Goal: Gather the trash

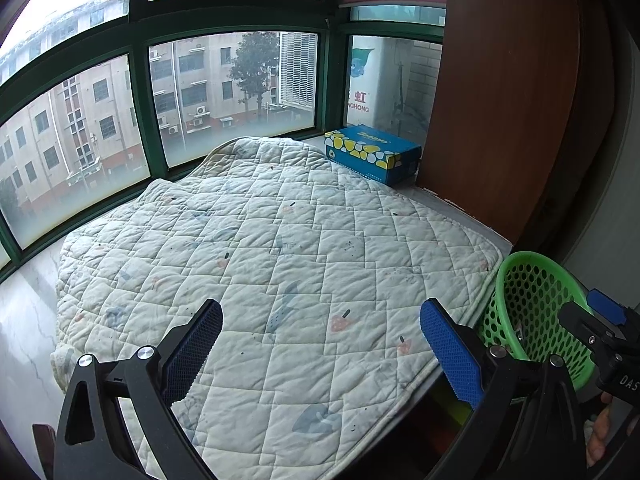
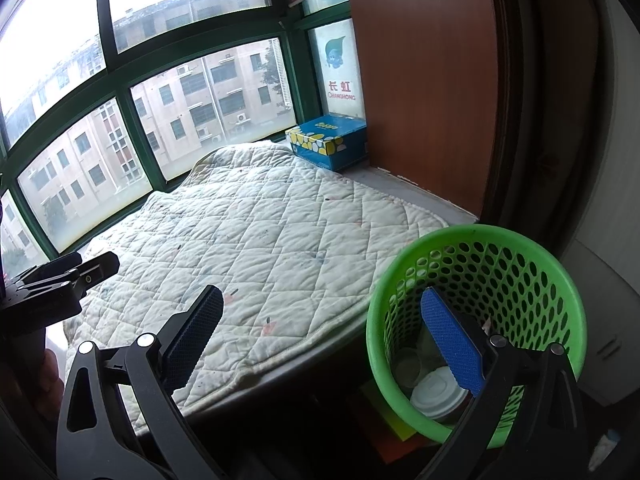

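Observation:
A green perforated waste basket (image 2: 476, 320) stands below the right edge of the window ledge; it also shows in the left wrist view (image 1: 532, 304). Inside it lie a white paper cup with a lid (image 2: 436, 394) and a clear cup (image 2: 408, 364). My right gripper (image 2: 324, 340) is open and empty, its right finger over the basket's mouth. My left gripper (image 1: 320, 344) is open and empty above the quilted pad (image 1: 260, 264). I see no loose trash on the pad.
A blue tissue box (image 1: 372, 152) sits at the back right of the ledge, next to a brown wooden panel (image 1: 500, 100). Green-framed windows (image 1: 140, 120) close the back. Bare marble ledge (image 1: 24, 320) lies to the left of the pad.

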`<state>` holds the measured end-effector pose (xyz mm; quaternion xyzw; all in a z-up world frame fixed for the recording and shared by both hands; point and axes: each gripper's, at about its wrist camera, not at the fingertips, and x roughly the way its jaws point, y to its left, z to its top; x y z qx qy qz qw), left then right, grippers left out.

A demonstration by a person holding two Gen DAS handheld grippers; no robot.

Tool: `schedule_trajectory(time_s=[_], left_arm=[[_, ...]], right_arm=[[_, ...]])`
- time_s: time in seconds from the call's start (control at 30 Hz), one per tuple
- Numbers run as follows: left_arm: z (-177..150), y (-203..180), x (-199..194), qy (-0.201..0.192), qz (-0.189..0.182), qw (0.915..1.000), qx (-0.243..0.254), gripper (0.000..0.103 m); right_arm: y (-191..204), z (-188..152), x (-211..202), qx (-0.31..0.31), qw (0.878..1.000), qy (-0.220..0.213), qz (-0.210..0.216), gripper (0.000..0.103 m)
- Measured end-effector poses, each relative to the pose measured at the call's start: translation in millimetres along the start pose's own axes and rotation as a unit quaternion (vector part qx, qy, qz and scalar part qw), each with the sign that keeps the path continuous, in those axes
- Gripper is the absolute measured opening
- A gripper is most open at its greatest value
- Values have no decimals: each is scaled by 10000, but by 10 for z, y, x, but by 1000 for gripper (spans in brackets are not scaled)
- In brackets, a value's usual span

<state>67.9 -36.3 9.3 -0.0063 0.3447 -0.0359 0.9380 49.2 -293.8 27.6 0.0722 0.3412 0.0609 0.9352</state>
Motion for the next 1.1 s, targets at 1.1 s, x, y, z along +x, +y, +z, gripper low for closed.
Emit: schedule_trajectory(time_s=[1.1], left_arm=[[-36,2,29,16,41,10000,-40,96]], right_arm=[[55,-19,36,-23,9999,46,90,98]])
